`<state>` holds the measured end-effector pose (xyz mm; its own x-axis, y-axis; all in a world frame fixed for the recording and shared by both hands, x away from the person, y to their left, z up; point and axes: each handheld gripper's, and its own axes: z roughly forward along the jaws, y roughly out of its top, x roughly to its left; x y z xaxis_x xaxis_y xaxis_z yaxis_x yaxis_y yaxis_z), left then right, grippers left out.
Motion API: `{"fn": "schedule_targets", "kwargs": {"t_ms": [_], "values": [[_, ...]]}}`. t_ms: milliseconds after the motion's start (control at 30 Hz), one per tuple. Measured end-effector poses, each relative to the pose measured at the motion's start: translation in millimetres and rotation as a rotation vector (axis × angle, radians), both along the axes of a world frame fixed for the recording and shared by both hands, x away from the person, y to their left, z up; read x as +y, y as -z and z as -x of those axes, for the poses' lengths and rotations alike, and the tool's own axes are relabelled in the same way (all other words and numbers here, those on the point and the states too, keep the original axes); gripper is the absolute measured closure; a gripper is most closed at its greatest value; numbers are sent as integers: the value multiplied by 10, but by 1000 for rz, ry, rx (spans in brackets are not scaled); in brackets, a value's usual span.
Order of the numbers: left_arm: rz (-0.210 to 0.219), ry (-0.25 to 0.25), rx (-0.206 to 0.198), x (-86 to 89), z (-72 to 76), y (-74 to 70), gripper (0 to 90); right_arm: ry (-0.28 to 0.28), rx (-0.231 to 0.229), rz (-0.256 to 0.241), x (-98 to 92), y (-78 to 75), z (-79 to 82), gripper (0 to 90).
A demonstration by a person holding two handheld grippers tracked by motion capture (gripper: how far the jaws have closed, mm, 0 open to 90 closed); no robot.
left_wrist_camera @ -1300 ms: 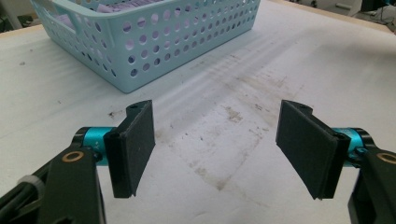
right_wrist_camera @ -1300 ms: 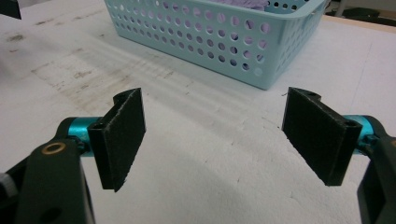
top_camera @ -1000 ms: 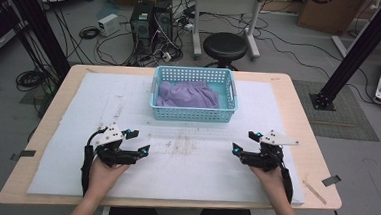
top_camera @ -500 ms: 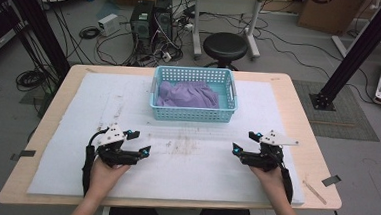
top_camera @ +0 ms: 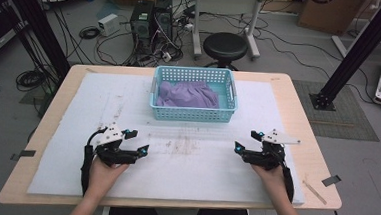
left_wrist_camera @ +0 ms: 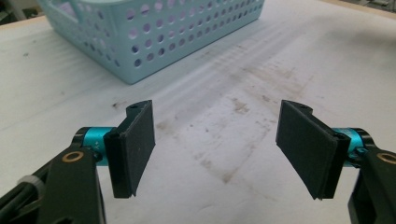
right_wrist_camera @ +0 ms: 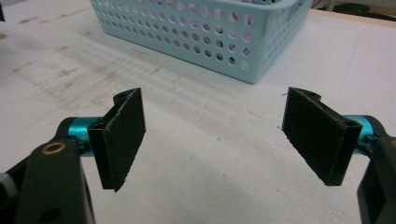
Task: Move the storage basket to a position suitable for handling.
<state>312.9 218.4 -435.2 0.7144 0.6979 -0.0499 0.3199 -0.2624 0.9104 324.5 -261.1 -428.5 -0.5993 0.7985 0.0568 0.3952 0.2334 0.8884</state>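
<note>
White table mat (top_camera: 189,177) bears both grippers — left gripper (top_camera: 137,143), right gripper (top_camera: 244,145) — gaping, empty, well short of the basket (top_camera: 193,113).

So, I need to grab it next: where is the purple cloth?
In the high view, the purple cloth lies inside the blue basket at the table's far middle.

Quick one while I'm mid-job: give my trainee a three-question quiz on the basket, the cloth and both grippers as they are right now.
1. True or false: the purple cloth lies inside the blue basket.
2. The left gripper is: A) shut on the cloth, B) open and holding nothing, C) inside the basket.
3. Fill in: the right gripper has its jaws ____.

Key: 1 true; 2 B; 3 open.
</note>
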Motion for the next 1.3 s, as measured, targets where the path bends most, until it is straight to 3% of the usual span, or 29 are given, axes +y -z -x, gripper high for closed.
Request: {"fn": "schedule_targets", "kwargs": {"t_ms": [233, 367, 600, 967, 1300], "values": [[-8, -70, 15, 207, -14, 5, 282, 53, 22, 11, -89, 61, -80, 220], [2, -86, 21, 287, -2, 20, 282, 79, 39, 1, -126, 79, -124, 221], [4, -67, 7, 279, 25, 2, 282, 85, 32, -3, -116, 68, -135, 221], [3, -58, 24, 267, 10, 34, 282, 78, 37, 8, -96, 76, -137, 221], [6, -37, 5, 220, 23, 8, 282, 68, 38, 5, -94, 73, -132, 221]]}}
